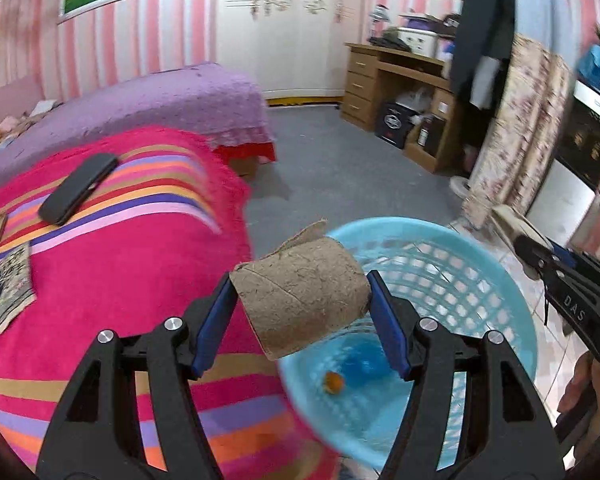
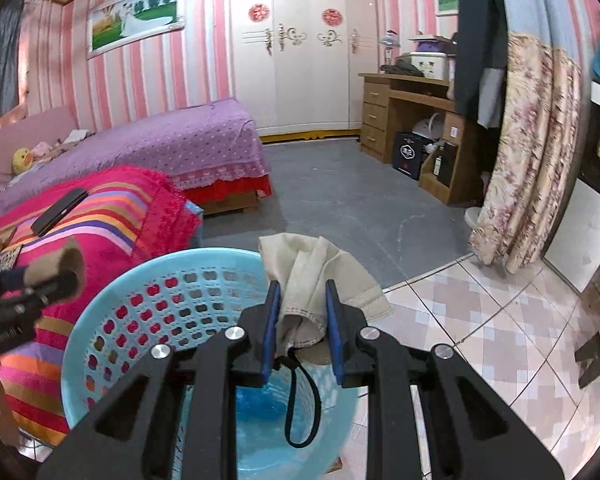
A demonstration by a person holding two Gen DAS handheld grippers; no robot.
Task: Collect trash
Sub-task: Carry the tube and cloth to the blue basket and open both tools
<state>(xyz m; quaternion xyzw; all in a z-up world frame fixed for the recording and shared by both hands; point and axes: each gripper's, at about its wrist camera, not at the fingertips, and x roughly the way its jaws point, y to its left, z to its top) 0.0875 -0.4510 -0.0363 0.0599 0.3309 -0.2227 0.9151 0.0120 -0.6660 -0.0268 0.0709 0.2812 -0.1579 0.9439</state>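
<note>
Left tool (image 1: 302, 312) clamped on cardboard tube (image 1: 300, 294), at the rim of the blue basket (image 1: 500, 280). Right tool (image 2: 302, 328) clamped on beige cloth (image 2: 320, 276), above same basket.

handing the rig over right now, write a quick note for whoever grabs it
Left gripper: shut on the cardboard tube, held over the near rim of the blue basket.
Right gripper: shut on a beige cloth with a black loop hanging over the basket.
Done: a small orange scrap and a blue item already lie in the basket.
Left: release both items into it; paper scraps remain on the pink blanket. Leave the black phone.
</note>
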